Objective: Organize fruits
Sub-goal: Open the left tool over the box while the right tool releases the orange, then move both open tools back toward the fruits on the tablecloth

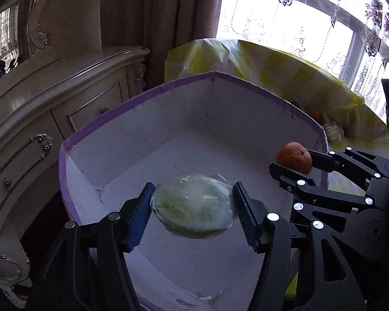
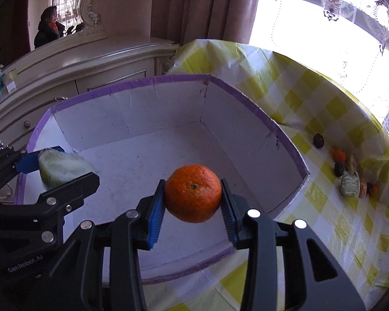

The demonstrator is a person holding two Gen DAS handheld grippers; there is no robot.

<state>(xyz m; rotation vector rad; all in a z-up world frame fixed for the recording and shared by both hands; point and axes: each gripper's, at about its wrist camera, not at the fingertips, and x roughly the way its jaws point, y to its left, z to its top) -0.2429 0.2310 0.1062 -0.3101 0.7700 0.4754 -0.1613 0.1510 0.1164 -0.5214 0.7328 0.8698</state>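
A white cardboard box [image 1: 132,103] with purple rim [image 2: 246,98] stands open on the checkered table. My left gripper [image 1: 193,208] is shut on a plastic-wrapped green cabbage piece [image 1: 194,204] and holds it above the box floor; it also shows in the right wrist view [image 2: 62,171]. My right gripper [image 2: 193,194] is shut on an orange [image 2: 193,193] held above the box's near right part; the orange also shows in the left wrist view [image 1: 294,158].
Several small fruits and a wrapped vegetable [image 2: 350,184] lie on the yellow checkered tablecloth [image 2: 324,233] right of the box. An ornate cream cabinet [image 1: 39,108] stands to the left. Curtains and a bright window are behind.
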